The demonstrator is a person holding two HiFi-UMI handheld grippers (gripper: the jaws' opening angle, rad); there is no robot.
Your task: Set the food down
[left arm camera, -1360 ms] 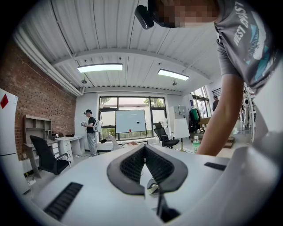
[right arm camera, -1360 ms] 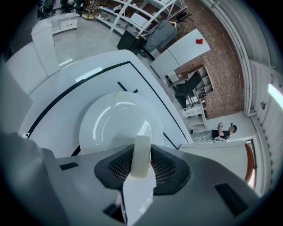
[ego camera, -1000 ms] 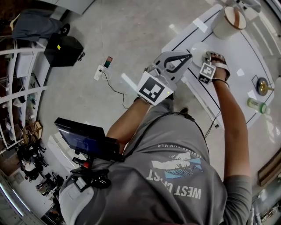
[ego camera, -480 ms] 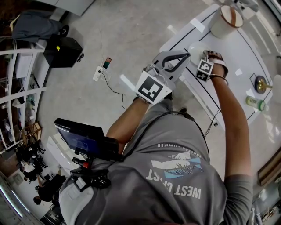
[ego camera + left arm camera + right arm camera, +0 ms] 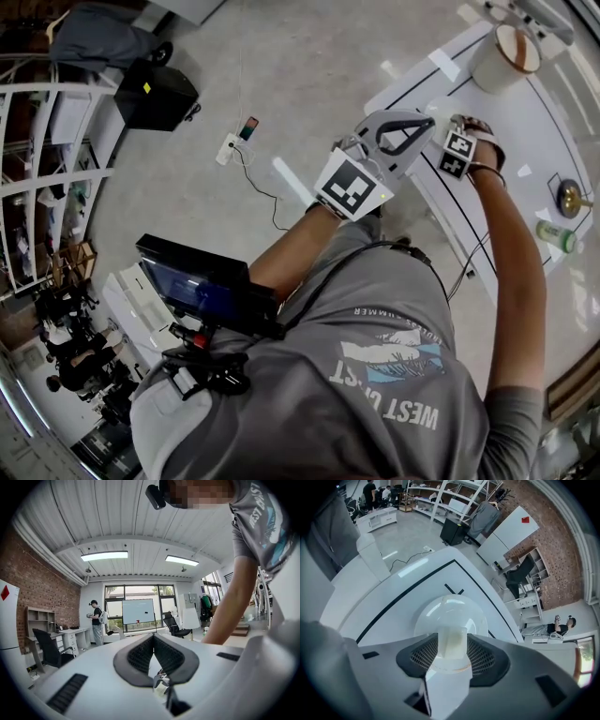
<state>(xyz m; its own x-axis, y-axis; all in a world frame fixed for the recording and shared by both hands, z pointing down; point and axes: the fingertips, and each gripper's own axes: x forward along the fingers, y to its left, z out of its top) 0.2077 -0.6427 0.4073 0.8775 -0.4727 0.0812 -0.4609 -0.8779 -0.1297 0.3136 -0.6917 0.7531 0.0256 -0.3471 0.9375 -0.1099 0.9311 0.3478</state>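
Note:
A pale cream block of food (image 5: 451,641) stands over a round white plate (image 5: 450,611) on the white table (image 5: 393,597). My right gripper (image 5: 451,654) has the block between its dark pads (image 5: 423,656), which lie close along its sides while the jaws are opening. In the head view the right gripper's marker cube (image 5: 457,153) sits at the table's corner, and its fingertips are hidden. My left gripper (image 5: 427,120) hovers just left of it. Its jaws are shut tip to tip (image 5: 153,638) with nothing between them.
The table (image 5: 525,122) has black lines. On it are a white cylinder with a brown top (image 5: 509,52), a brass-coloured object (image 5: 569,197) and a green bottle (image 5: 556,234). A power strip and cable (image 5: 234,145) lie on the floor. Shelves stand at the left.
The head view has swung slightly, so everything sits a little to the right. Both grippers keep their places over the table corner, close together.

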